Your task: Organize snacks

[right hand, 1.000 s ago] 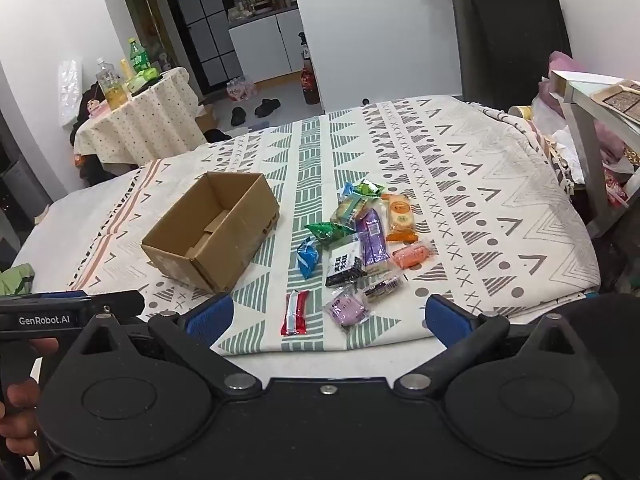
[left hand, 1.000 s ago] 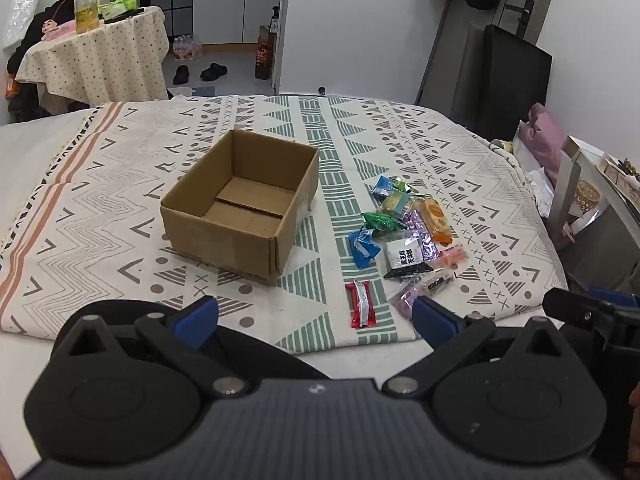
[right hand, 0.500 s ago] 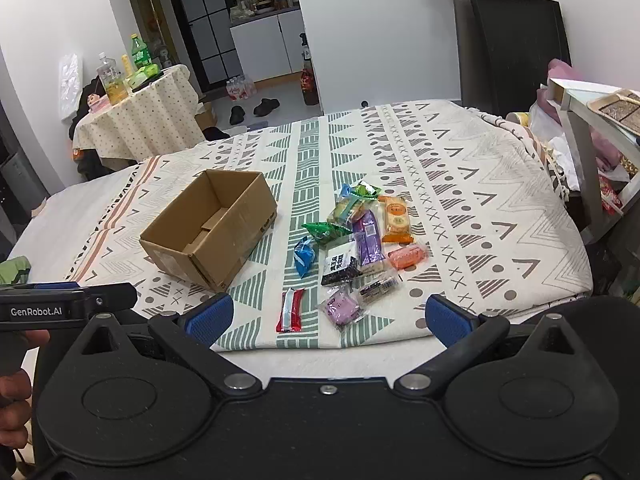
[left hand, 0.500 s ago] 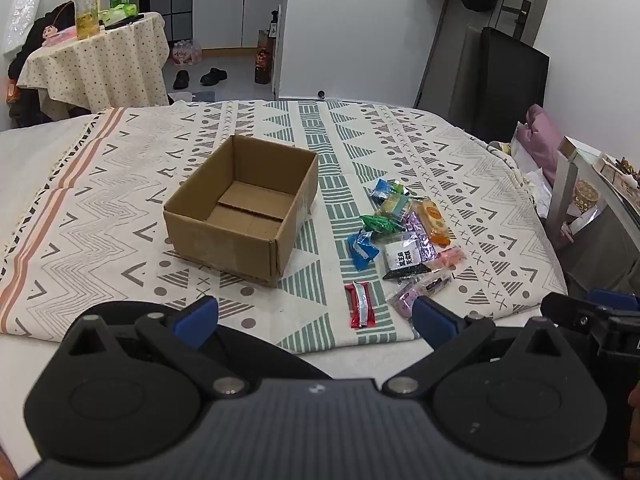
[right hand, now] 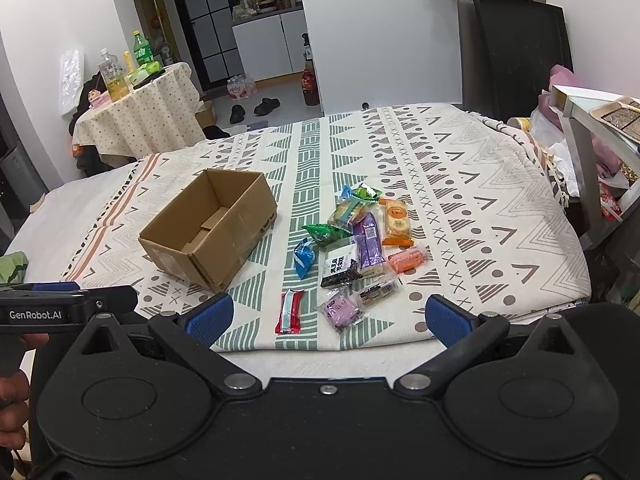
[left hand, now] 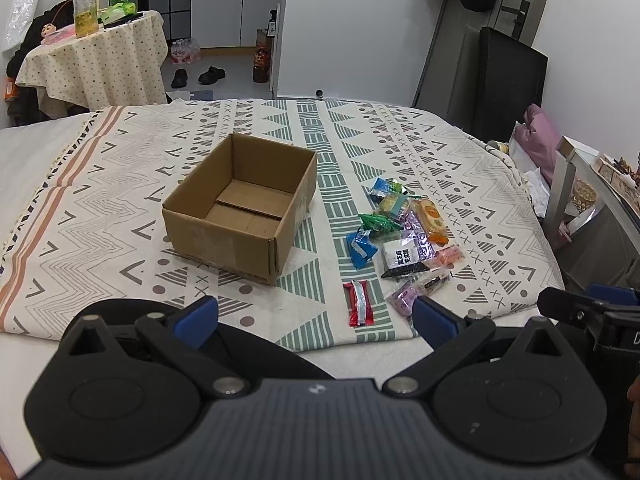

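Overhead, both tongs, left gripper [left hand: 315,318] and right gripper [right hand: 328,316], spread wide above the blanket's near edge [right hand: 360,344], short of the snacks [right hand: 352,248].

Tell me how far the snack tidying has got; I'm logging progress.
Nothing looks done yet: the cardboard box is empty. Nothing is in hand: the left gripper and right gripper are both open, short of the bed. All is left: the pile of snacks, the red packet and the purple packet lie on the blanket.
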The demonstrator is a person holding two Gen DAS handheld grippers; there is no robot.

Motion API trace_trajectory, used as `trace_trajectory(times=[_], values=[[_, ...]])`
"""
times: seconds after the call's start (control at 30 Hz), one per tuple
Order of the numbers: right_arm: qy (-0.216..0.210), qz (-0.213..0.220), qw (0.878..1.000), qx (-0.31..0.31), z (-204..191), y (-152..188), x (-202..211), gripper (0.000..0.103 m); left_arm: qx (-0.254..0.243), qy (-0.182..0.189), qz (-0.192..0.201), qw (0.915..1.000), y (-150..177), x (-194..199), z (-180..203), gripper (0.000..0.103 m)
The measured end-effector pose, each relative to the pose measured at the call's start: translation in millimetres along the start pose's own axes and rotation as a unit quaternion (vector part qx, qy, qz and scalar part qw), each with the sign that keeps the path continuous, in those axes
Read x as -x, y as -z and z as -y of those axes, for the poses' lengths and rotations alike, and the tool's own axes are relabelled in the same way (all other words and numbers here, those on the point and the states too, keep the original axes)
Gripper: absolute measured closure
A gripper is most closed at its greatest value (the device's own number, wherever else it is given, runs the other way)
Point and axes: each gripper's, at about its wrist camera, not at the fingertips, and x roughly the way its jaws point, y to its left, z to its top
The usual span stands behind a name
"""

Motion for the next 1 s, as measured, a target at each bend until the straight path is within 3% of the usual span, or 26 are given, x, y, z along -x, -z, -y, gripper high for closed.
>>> trace_trajectory(times=[1.0], values=[[0.005, 0.010, 1.000, 0.000, -2.6, -4.0, 3.7, 0.000, 0.004, 0.004, -0.001, 1.0000, 0.5, -0.3, 3.7, 0.000]])
